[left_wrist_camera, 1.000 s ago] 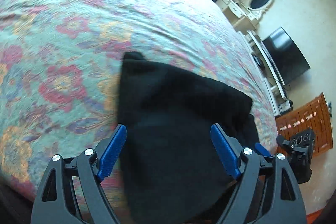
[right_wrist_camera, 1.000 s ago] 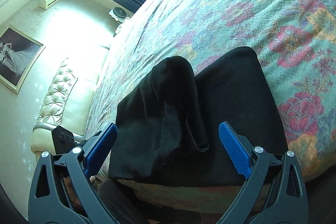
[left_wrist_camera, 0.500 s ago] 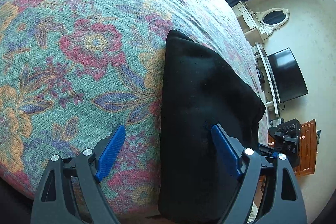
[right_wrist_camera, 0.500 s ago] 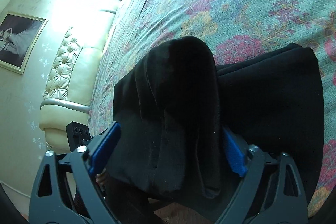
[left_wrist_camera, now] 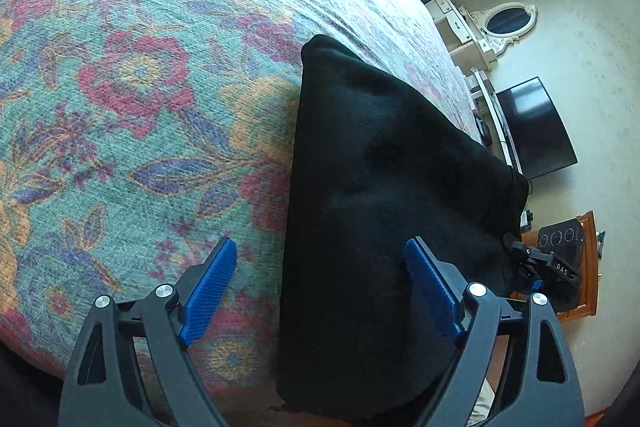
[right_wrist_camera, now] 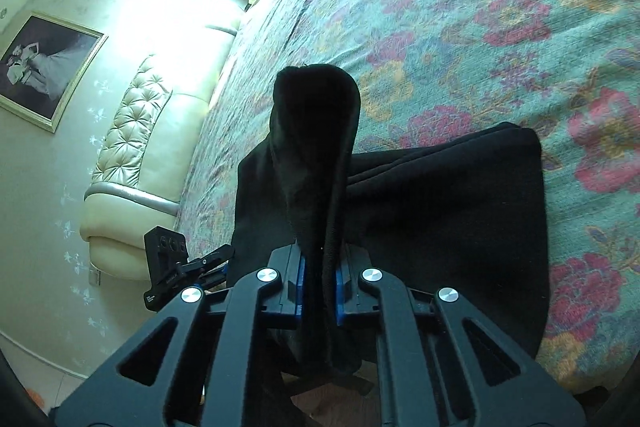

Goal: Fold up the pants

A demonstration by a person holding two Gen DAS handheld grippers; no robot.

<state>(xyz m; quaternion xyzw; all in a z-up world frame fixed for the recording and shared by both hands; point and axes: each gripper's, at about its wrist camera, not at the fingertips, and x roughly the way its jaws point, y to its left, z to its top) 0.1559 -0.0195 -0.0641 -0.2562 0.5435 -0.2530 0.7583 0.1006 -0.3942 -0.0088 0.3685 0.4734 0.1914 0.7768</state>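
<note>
right gripper [right_wrist_camera: 318, 285]: clenched on a raised fold of the black pants [right_wrist_camera: 440, 219] | left gripper [left_wrist_camera: 320, 291]: jaws wide, straddling the pants' left edge, nothing grasped | pants: on floral bedspread [left_wrist_camera: 120, 107] at near bed edge, long axis running away from the left gripper | nearer: right

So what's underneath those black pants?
The black pants lie on a floral bedspread, which shows all around them. The part directly beneath is covered. The right gripper pinches one raised fold; the layers below it are hidden.
</note>
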